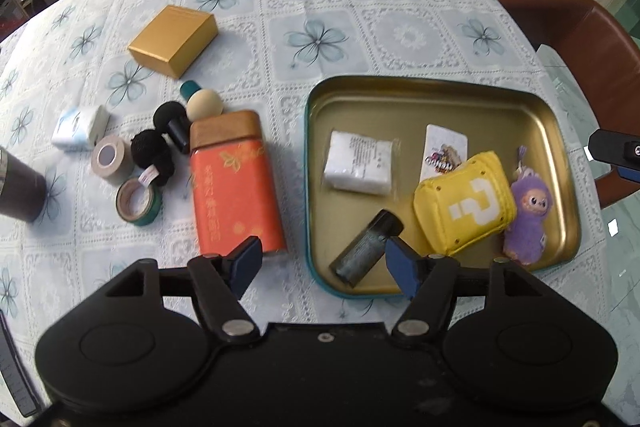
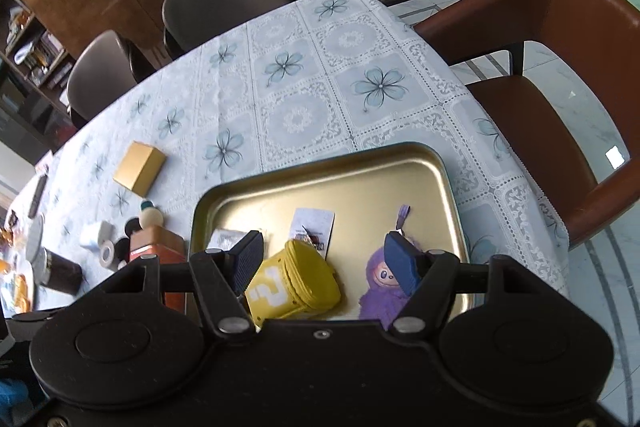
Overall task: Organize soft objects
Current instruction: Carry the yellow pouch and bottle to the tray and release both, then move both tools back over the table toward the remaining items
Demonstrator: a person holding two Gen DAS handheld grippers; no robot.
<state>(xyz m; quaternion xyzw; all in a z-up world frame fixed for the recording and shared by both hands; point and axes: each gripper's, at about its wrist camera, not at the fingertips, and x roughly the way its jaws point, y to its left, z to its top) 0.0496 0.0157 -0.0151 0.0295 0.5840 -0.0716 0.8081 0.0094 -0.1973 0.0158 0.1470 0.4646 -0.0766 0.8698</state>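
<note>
Two soft toys already sit in the shallow gold metal tray (image 1: 560, 131). From my left wrist camera, my left gripper (image 1: 324, 261) is released and holds nothing; a small dark tube (image 1: 366, 247) lies just past its right finger. If I drop lower, that finger could bump the tube.

From my right wrist camera, my right gripper (image 2: 324, 259) is wide apart and empty. The yellow question-mark pouch (image 2: 294, 285) lies between the jaws; the fuzzy purple doll (image 2: 380, 291) sits under the right finger and could get knocked.
</note>
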